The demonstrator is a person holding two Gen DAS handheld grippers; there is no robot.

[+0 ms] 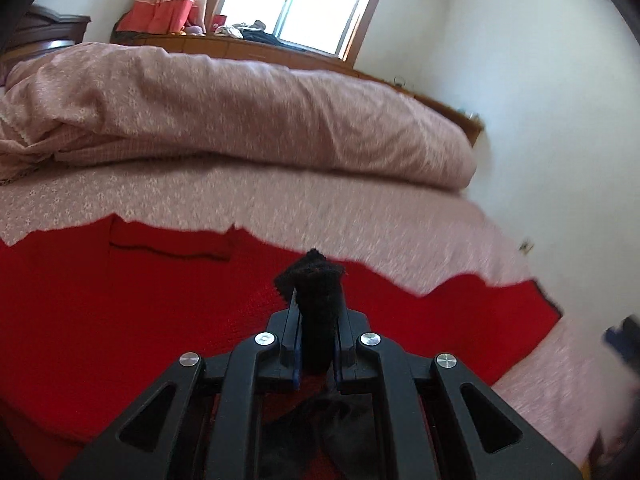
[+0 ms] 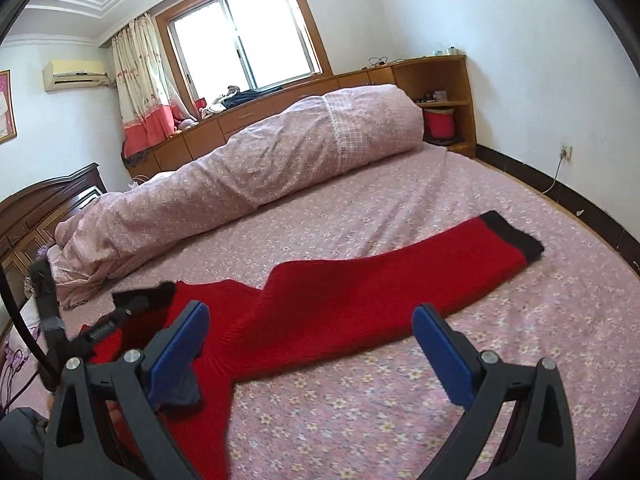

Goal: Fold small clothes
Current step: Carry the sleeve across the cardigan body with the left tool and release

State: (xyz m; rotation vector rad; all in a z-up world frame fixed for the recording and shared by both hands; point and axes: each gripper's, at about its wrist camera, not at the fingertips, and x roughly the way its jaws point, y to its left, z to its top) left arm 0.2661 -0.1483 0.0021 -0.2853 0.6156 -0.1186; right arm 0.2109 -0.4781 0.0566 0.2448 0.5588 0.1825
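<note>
- The left gripper (image 1: 318,320) is closed, its fingers (image 1: 290,330) pinched on the black cuff (image 1: 320,284) of the red sweater (image 1: 140,312); the cuff stands up between them
- The right gripper (image 2: 312,344) is held wide open, nothing between its blue-padded fingers (image 2: 444,356)
- The red sweater (image 2: 340,312) is spread on the near part of the bed (image 2: 400,400); one black-cuffed sleeve (image 2: 420,260) reaches toward the far right
- A rolled quilt (image 2: 260,168) lies along the bed's far side; a window (image 2: 244,36) is seen beyond

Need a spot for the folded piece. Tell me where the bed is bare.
Bare sheet lies in front of the red knit garment, out to the bed's edge, and in a strip between the garment and the rolled quilt. The garment side near the left gripper is crowded.
</note>
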